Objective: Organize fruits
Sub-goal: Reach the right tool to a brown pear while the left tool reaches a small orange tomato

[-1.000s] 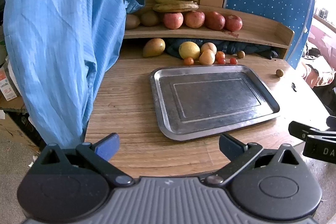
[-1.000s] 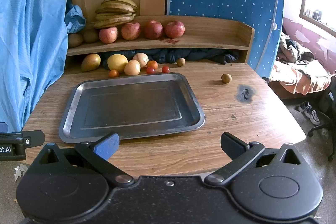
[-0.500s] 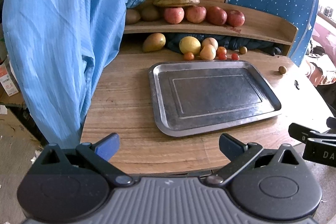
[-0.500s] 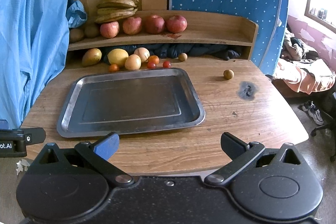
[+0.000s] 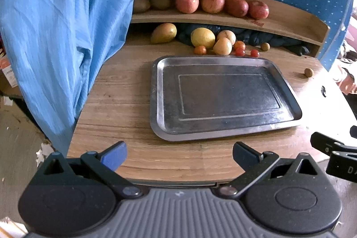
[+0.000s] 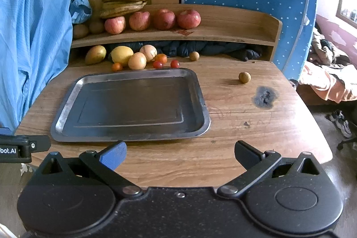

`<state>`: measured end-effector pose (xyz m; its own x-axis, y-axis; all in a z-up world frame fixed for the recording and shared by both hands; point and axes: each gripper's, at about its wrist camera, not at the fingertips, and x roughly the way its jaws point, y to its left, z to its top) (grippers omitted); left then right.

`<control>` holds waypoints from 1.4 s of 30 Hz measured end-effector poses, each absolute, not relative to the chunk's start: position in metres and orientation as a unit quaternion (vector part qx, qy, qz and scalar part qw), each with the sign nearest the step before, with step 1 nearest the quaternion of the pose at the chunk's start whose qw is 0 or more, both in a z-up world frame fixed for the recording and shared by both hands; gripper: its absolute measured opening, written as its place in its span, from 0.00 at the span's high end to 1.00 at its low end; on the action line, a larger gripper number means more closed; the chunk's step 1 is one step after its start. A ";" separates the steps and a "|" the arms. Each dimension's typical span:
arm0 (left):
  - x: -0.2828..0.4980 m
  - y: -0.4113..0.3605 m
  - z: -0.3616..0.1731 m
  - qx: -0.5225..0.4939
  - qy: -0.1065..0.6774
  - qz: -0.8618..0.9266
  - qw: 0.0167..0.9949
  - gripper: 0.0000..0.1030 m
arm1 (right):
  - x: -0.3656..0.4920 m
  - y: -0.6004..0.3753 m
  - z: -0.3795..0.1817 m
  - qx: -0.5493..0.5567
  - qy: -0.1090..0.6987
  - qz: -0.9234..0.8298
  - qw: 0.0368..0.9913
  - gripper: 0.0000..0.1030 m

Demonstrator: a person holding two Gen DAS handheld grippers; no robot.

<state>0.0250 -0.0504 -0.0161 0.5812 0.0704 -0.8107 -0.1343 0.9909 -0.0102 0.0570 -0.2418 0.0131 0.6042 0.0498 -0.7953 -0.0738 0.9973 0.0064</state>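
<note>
- Since a second ago both cameras have pulled back and risen a little; the fruits and tray have not shifted.
- The fruits [image 6: 137, 60] cluster on the bench [image 6: 234, 126] at the tray's far edge: a yellow one, pale round ones, small red tomatoes, probably staged for sorting.
- The metal tray [image 6: 200, 104] lies bare in the middle, likely the destination.
- Apples [image 6: 165, 19] and bananas [image 6: 125, 0] sit on the shelf [image 6: 234, 35].
- The left hand-held gripper [image 5: 178, 154] and right hand-held gripper [image 6: 179, 154] hover over the near edge, jaws spread, holding nothing.

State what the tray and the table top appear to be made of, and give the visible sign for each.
Tray: probably metal, perhaps steel; grey, dull sheen, bright rolled rim. Table: wood or wood-look laminate; brown grain lines, one dark scorched-looking spot.
</note>
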 end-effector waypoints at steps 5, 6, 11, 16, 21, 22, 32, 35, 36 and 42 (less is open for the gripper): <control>0.036 -0.066 -0.015 -0.046 0.462 0.081 0.882 0.00 | 0.075 -0.263 0.010 -0.016 0.444 0.058 0.894 0.00; 0.038 -0.068 -0.015 -0.048 0.463 0.086 0.881 0.00 | 0.078 -0.267 0.009 -0.015 0.444 0.062 0.894 0.00; 0.048 -0.077 -0.008 -0.048 0.468 0.106 0.876 0.00 | 0.094 -0.284 0.008 -0.006 0.441 0.085 0.893 0.00; 0.063 -0.075 0.002 -0.049 0.462 0.119 0.878 0.00 | 0.108 -0.289 0.011 0.000 0.432 0.116 0.895 0.00; 0.084 -0.069 0.009 -0.050 0.461 0.124 0.878 0.00 | 0.119 -0.290 0.013 -0.001 0.422 0.136 0.896 0.00; 0.090 -0.067 0.010 -0.050 0.459 0.125 0.878 0.00 | 0.122 -0.290 0.013 0.001 0.420 0.138 0.897 0.00; 0.146 -0.044 0.001 -0.036 0.469 0.113 0.875 0.00 | 0.159 -0.276 0.004 0.001 0.426 0.160 0.891 0.00; 0.168 -0.038 -0.004 -0.027 0.474 0.097 0.875 0.00 | 0.173 -0.268 0.003 -0.001 0.434 0.165 0.886 0.00; 0.175 -0.036 -0.005 -0.026 0.477 0.093 0.874 0.00 | 0.178 -0.265 0.002 -0.004 0.434 0.165 0.886 0.00; 0.216 -0.024 -0.016 -0.021 0.487 0.065 0.871 0.00 | 0.207 -0.240 -0.003 -0.026 0.435 0.151 0.887 0.01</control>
<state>0.2165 -0.0240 -0.0161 0.5178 0.0931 -0.8504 -0.1334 0.9907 0.0272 0.2067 -0.2399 -0.0031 0.5760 0.2450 -0.7799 -0.2908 0.9530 0.0846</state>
